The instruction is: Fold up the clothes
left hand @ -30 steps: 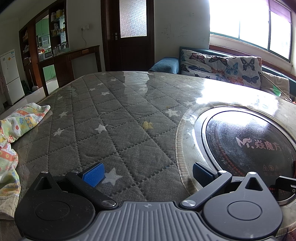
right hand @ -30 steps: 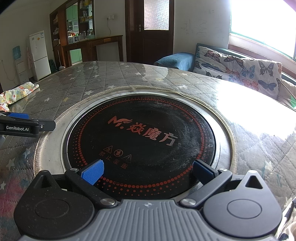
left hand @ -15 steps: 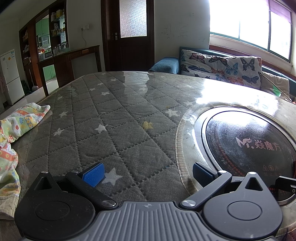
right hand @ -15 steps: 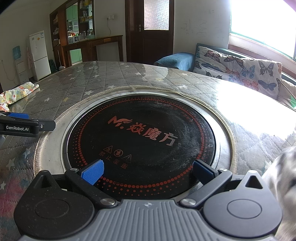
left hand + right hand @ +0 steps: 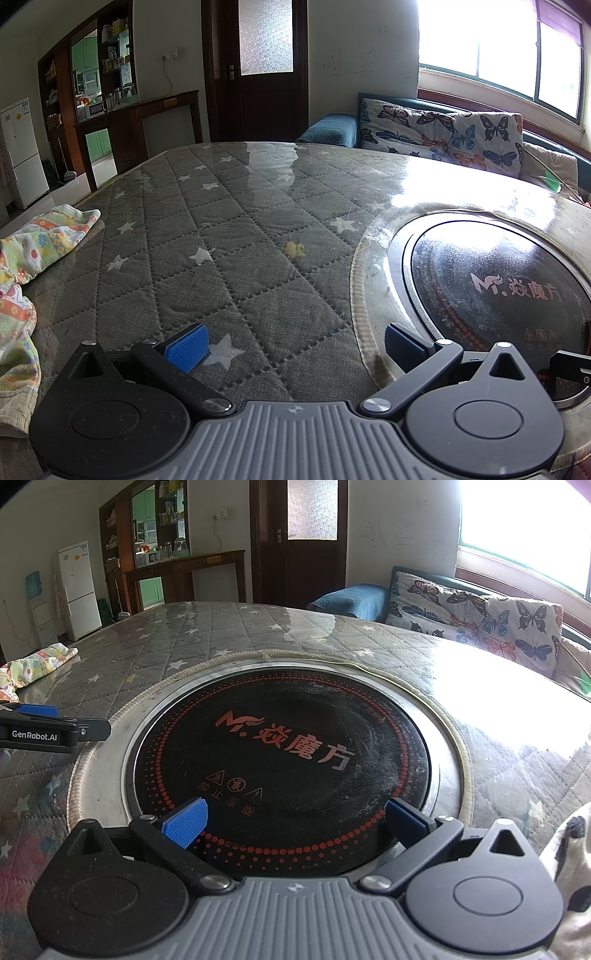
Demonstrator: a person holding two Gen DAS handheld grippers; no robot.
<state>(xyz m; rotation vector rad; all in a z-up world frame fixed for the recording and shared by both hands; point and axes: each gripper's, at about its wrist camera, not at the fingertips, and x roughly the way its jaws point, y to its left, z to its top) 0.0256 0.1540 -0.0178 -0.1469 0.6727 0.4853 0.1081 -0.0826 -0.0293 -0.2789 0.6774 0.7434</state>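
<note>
A round quilted grey table [image 5: 229, 236] with one inset black glass hob [image 5: 280, 760]; one crumpled patterned cloth [image 5: 33, 243] at its left edge. Left gripper [image 5: 293, 345] and right gripper [image 5: 293, 821] both spread, empty.

A crumpled, unfolded garment [image 5: 26, 266] in pale green and white with orange, red and yellow cartoon prints lies bunched along the left edge of the quilted grey table [image 5: 229, 236], one rounded end stretched toward the table's far side, the rest heaped nearer and spilling over the near edge; seen from the right-hand camera it [image 5: 33, 664] is a small rumpled heap at the far left, well apart from the round black cooktop [image 5: 280, 760]
</note>
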